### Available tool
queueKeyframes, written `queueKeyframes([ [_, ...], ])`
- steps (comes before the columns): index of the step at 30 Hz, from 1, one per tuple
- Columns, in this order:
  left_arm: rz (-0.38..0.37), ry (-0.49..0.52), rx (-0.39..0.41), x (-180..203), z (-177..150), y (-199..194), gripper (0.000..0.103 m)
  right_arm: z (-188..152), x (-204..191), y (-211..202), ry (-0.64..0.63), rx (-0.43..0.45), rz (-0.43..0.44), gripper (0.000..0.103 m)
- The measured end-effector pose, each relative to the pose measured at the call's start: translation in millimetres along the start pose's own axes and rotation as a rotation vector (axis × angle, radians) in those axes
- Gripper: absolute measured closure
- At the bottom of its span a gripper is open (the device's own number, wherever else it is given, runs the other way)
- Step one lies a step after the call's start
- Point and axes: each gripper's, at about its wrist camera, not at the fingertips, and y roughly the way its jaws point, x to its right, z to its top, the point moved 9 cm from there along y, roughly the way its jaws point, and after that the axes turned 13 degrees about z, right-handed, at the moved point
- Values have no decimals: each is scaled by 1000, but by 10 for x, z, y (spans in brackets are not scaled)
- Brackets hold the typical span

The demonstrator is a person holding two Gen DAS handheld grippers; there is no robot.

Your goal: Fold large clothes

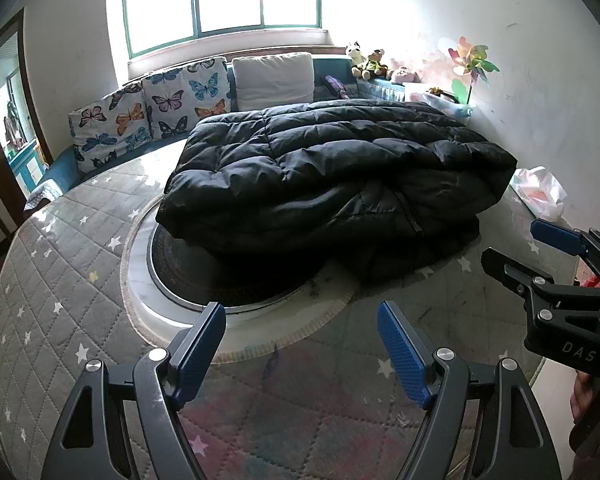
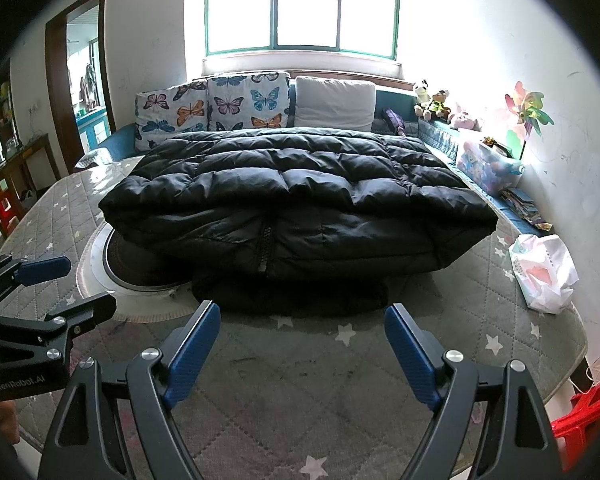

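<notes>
A large black puffer coat (image 1: 332, 176) lies folded in a thick bundle on the round table, its zipper edge facing me; it also shows in the right wrist view (image 2: 300, 200). My left gripper (image 1: 302, 328) is open and empty, held back from the coat's near edge above the table. My right gripper (image 2: 302, 330) is open and empty too, just short of the coat's front edge. The right gripper also shows at the right of the left wrist view (image 1: 540, 252), and the left gripper at the left of the right wrist view (image 2: 72, 280).
The table has a grey star-quilted cover (image 2: 340, 400) and a round turntable (image 1: 172, 280) partly under the coat. A white plastic bag (image 2: 544, 272) lies at the table's right edge. A sofa with butterfly cushions (image 2: 220, 108) stands behind. A red stool (image 2: 584, 416) stands low right.
</notes>
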Motion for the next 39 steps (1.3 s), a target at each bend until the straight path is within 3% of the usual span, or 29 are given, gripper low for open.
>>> queueKeyframes([
  [39, -1, -1, -4, -13, -33, 9, 20, -11, -7, 8, 0, -2, -1, 11],
])
